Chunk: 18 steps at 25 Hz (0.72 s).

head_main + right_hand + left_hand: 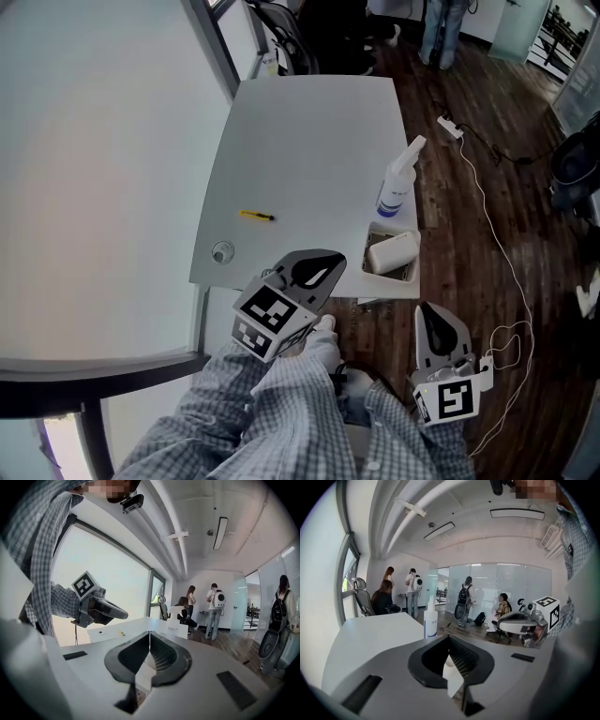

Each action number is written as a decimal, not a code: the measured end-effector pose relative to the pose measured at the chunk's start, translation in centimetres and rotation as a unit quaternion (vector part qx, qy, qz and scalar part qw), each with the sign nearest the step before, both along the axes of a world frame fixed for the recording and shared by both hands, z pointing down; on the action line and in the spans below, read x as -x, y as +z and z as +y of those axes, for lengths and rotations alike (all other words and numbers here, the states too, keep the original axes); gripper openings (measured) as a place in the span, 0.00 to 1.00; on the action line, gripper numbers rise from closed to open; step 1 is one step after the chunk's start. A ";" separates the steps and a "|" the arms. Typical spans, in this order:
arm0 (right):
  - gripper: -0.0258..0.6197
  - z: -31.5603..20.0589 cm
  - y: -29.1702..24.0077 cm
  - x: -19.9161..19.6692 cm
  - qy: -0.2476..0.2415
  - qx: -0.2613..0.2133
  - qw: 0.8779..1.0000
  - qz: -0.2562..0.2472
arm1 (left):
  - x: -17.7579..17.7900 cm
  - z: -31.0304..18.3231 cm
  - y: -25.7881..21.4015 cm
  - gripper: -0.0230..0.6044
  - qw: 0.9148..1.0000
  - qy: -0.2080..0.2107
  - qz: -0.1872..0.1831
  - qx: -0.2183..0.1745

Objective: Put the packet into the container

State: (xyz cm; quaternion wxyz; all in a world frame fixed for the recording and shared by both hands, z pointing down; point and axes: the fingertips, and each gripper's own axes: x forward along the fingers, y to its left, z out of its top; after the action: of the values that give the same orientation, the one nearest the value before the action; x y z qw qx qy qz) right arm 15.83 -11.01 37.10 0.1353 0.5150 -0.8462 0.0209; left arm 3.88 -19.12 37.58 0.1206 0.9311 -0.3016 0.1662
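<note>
A white packet (390, 253) lies inside the open container (412, 271) at the white table's near right corner. My left gripper (330, 263) hovers over the table's front edge, just left of the container, jaws shut with nothing between them (449, 637). My right gripper (433, 315) hangs lower, off the table in front of that corner, above the wooden floor; its jaws also meet with nothing in them (150, 633). Each gripper shows in the other's view, the right one (500, 623) and the left one (121, 615).
A white spray bottle (398, 183) stands just behind the container. A yellow pen (255, 216) and a small round fitting (222, 251) lie on the table (300, 141). A white cable (497, 234) trails over the floor at the right. Several people are across the room.
</note>
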 end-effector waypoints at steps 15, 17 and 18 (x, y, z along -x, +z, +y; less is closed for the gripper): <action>0.06 0.1 0.2 1.1 -0.033 -0.008 0.999 0.001 | 6.1 5.3 0.8 0.05 0.995 -0.096 -0.005 0.015; 0.06 0.1 0.2 1.4 -0.038 -0.009 0.999 0.002 | 6.9 5.6 1.2 0.05 0.994 -0.111 -0.006 0.019; 0.06 0.1 0.2 1.5 -0.041 -0.009 0.999 0.003 | 7.3 5.8 1.4 0.05 0.993 -0.116 -0.008 0.020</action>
State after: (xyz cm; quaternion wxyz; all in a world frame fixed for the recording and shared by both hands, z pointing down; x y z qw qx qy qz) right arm 14.36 -10.95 37.28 0.1338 0.4815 -0.8662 0.0067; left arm -3.41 -13.34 38.96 0.1549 0.8857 -0.4053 0.1649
